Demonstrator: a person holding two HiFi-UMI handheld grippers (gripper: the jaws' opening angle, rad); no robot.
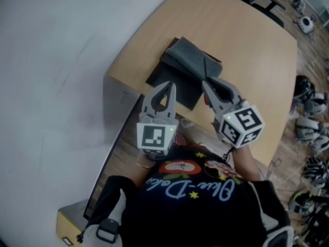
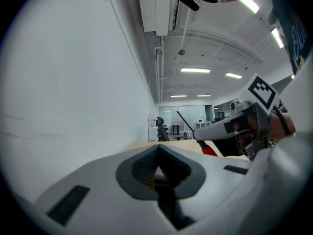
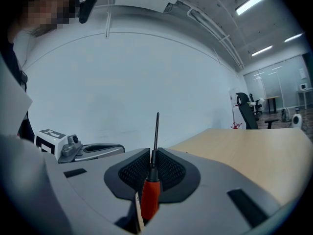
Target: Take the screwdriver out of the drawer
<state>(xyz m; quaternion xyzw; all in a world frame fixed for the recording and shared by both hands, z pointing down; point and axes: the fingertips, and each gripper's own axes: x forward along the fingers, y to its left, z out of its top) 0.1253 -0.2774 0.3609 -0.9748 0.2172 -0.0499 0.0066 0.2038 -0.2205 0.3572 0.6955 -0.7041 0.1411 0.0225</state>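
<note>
A screwdriver [image 3: 150,190] with a red handle and a thin black shaft is clamped in my right gripper [image 3: 152,155], its tip pointing out past the jaws. From the left gripper view the same screwdriver [image 2: 207,149] sticks out of the right gripper [image 2: 203,140] over the desk. My left gripper [image 2: 157,148] is shut with nothing in it. In the head view both grippers hang side by side over the near edge of the wooden desk [image 1: 241,40], left gripper [image 1: 167,84] and right gripper [image 1: 204,84]. No open drawer shows in any view.
A folded dark grey cloth [image 1: 191,59] lies on a black mat [image 1: 165,78] just beyond the jaws. A grey panel [image 1: 121,101] hangs below the desk's left edge. A white wall runs along the left. Helmets and gear [image 1: 308,122] lie on the floor at right.
</note>
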